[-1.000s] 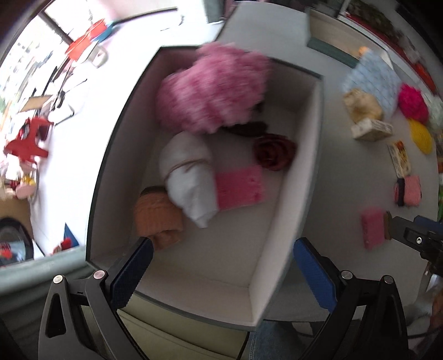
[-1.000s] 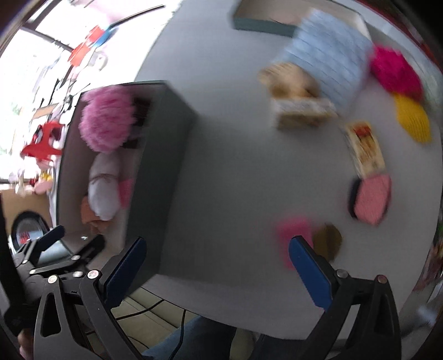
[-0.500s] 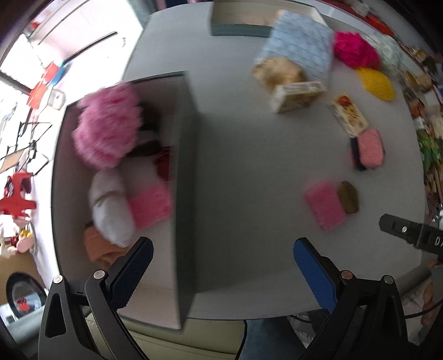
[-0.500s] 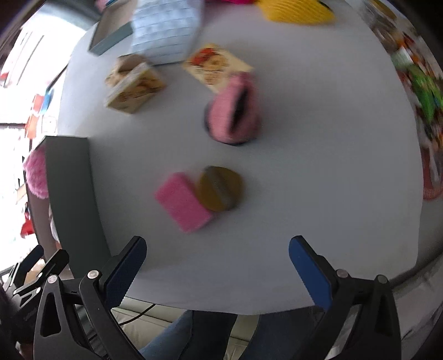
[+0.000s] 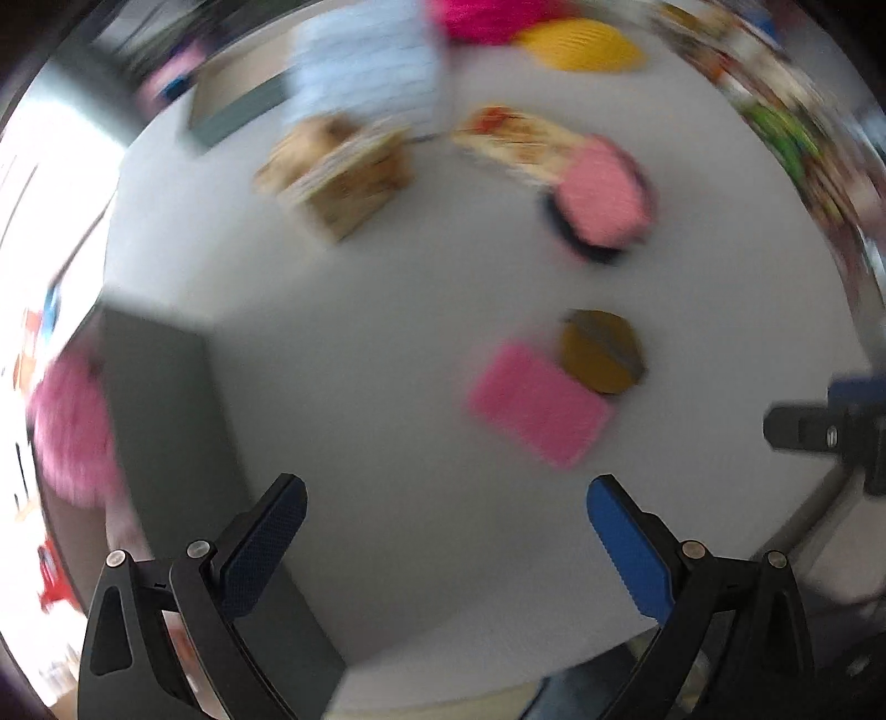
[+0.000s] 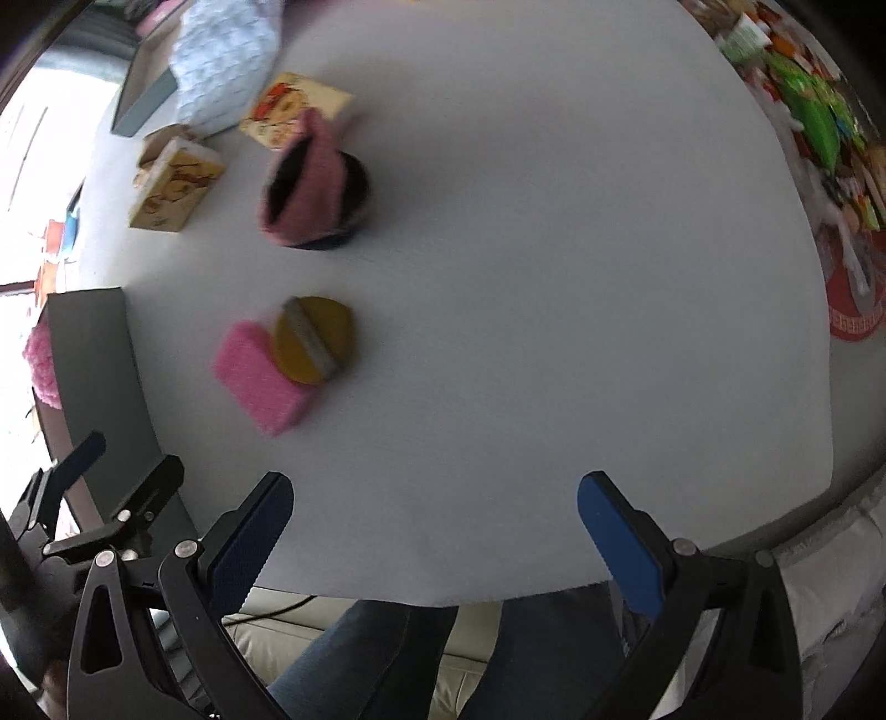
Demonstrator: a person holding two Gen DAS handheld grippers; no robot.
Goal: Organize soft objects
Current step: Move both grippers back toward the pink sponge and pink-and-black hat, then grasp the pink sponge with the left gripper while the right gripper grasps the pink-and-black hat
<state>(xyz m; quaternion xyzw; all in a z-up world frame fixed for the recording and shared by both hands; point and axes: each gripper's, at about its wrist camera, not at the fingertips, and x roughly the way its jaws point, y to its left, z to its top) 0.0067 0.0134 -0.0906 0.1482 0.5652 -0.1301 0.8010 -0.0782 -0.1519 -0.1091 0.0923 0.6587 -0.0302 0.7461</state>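
Observation:
A pink sponge (image 5: 540,403) (image 6: 260,376) lies on the white table beside a round brown pad (image 5: 602,351) (image 6: 314,339). Farther off sits a pink pouch with a dark rim (image 5: 601,202) (image 6: 310,191). The grey box (image 5: 166,410) (image 6: 97,354) stands at the left, with a fluffy pink item (image 5: 69,426) (image 6: 41,360) inside it. My left gripper (image 5: 446,543) is open above the table, near the box's right wall. My right gripper (image 6: 434,534) is open over the table's front edge. Both hold nothing. The left wrist view is blurred.
At the back stand a small printed carton (image 6: 174,185) (image 5: 343,177), a flat printed card (image 6: 293,111), a pale blue quilted cushion (image 6: 221,52) (image 5: 365,72) and a yellow soft item (image 5: 581,50). Colourful packets (image 6: 819,116) crowd the right edge. A person's legs (image 6: 421,659) are below the table.
The left gripper has swung right, away from over the box towards the pink sponge. The right gripper has shifted right too, so the sponge and pad now sit left of its centre.

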